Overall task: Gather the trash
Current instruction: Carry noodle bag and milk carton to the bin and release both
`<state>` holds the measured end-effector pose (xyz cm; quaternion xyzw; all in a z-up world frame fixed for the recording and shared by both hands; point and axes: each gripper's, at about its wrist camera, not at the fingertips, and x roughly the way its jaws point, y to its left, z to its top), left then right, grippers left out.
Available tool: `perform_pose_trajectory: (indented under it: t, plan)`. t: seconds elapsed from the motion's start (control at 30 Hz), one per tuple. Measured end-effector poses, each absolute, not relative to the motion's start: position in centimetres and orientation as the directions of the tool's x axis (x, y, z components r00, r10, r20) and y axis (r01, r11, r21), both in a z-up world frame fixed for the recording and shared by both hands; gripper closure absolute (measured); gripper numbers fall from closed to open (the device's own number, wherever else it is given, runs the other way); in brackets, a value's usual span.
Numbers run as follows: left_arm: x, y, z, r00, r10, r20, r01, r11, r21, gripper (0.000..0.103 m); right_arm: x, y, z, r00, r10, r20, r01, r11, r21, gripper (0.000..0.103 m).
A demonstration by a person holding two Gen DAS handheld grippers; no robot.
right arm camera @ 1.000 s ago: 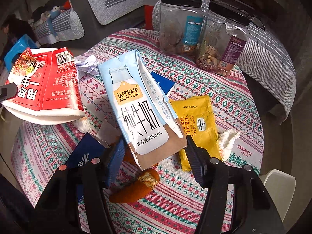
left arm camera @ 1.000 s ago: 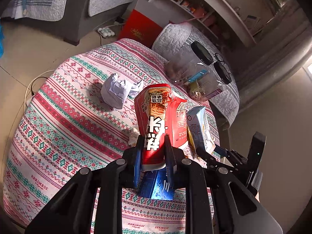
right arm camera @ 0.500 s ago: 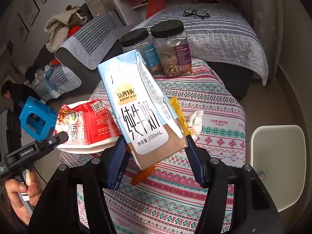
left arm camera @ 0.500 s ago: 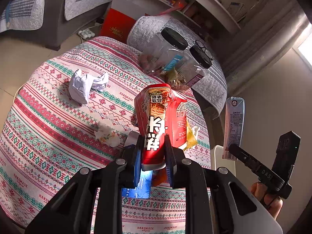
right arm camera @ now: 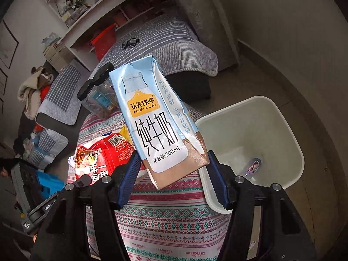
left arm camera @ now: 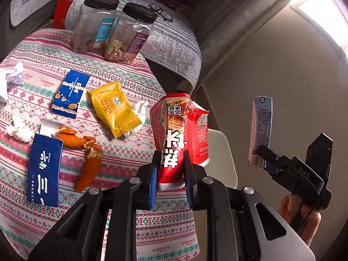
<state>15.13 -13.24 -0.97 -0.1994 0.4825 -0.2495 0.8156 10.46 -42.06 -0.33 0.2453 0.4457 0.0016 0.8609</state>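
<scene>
1. Round table (left arm camera: 130,80) under a red, green and white patterned cloth; a bed with a striped grey quilt (left arm camera: 174,41) stands on the far side, with spectacles (left arm camera: 162,14) lying on it.
2. Left gripper (left arm camera: 170,169): clenched on a crushed red noodle cup (left arm camera: 178,134), held upright in the air over the table's right edge.
3. Right gripper (right arm camera: 171,174): clamped on the brown lower end of a pale blue milk carton (right arm camera: 156,121), top tilted to the far left, held in the air near the bin. In the left wrist view the same carton (left arm camera: 261,130) hangs upright, well right of the table.
4. White bin (right arm camera: 289,130): on the floor just right of the table; a small plastic bottle (right arm camera: 252,166) lies at its bottom.
5. Two clear jars with black lids (left arm camera: 115,28): upright, side by side at the table's far edge.
6. Yellow wrapper (left arm camera: 113,108): flat at mid-table, with crumpled white tissue (left arm camera: 140,108) touching its right side.
7. Blue snack wrapper (left arm camera: 70,94): flat, just left of the yellow one.
8. Dark blue box (left arm camera: 44,167): flat, near left; orange peel pieces (left arm camera: 84,152) lie just to its right.
9. Crumpled white paper (left arm camera: 12,78): far left edge; a smaller wad (left arm camera: 20,129) lies nearer, close to the dark blue box.
</scene>
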Motion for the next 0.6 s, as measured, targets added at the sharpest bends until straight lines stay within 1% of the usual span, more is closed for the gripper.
perform_pose_trajectory:
  t: [0.23,0.37,0.47,0.6]
  plan:
    - [14.2,-22.9,-3.0,0.299,-0.628,-0.718,0.326,0.775,-0.542,0.082,9.2,-47.9,-2.4,0.541,0.156,-0.827,0.346,0.855,0.387,0.044]
    - [14.3,-27.2,-5.0,0.268,-0.587,-0.764,0.360,0.796,-0.486,0.082,9.4,-49.9,-4.5,0.481,0.158,-0.862,0.406,0.831,0.380,0.044]
    - [14.8,-29.3,-6.5,0.255,-0.556,-0.791,0.359,0.814,-0.456,0.082,10.1,-50.3,-6.0,0.427,0.148,-0.892,0.435,0.831,0.346,0.044]
    - [15.0,-31.2,-7.8,0.256,-0.526,-0.811,0.365,0.830,-0.422,0.081,10.7,-50.5,-7.3,0.385,0.152,-0.910,0.455,0.827,0.330,0.044]
